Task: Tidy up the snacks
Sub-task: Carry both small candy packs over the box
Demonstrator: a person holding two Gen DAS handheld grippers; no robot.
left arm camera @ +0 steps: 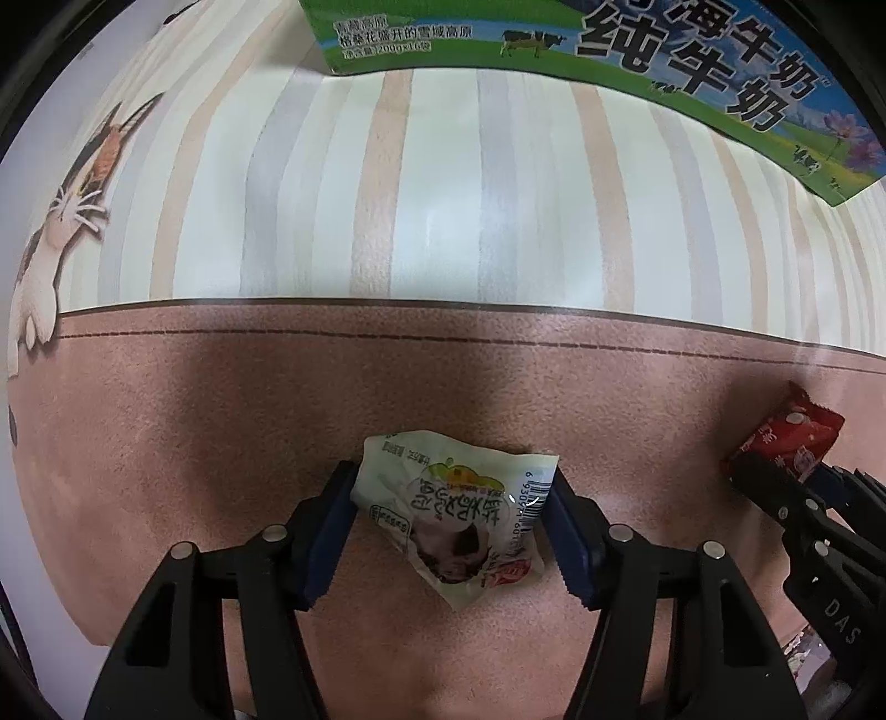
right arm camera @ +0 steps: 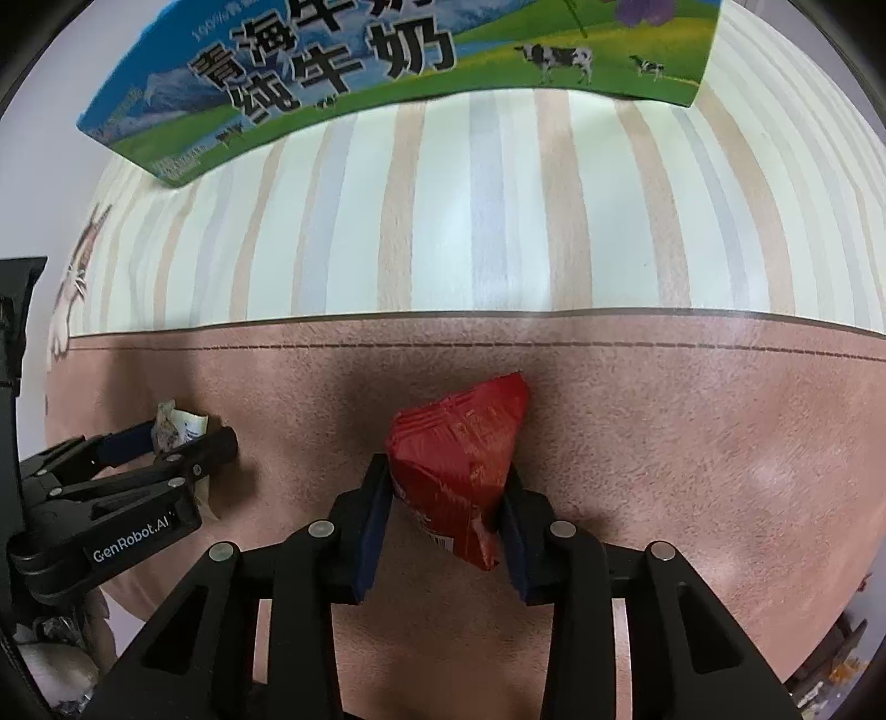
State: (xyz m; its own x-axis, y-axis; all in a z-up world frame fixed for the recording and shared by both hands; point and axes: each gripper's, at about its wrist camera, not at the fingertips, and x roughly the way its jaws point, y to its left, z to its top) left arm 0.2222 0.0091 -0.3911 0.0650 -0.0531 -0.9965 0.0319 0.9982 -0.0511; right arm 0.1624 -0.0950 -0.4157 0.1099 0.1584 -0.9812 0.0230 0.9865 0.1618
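A white snack packet [left arm camera: 454, 515] with printed text and a barcode sits between the blue pads of my left gripper [left arm camera: 454, 482]. The pads press on its two side edges, just over the pink band of the tablecloth [left arm camera: 221, 421]. In the right wrist view, my right gripper [right arm camera: 446, 471] is shut on a red snack packet [right arm camera: 459, 437] that sticks up past the fingertips. Each gripper shows in the other's view: the right gripper [left arm camera: 775, 471] with the red packet [left arm camera: 792, 437] at the right edge, the left gripper [right arm camera: 188, 437] with the white packet [right arm camera: 177, 423] at the left.
A green and blue milk carton box [left arm camera: 609, 44] stands at the far edge on the striped part of the cloth, also seen as the milk box [right arm camera: 360, 72]. A printed cat [left arm camera: 61, 221] marks the cloth's left side. Small clutter [right arm camera: 830, 659] lies past the table's near right edge.
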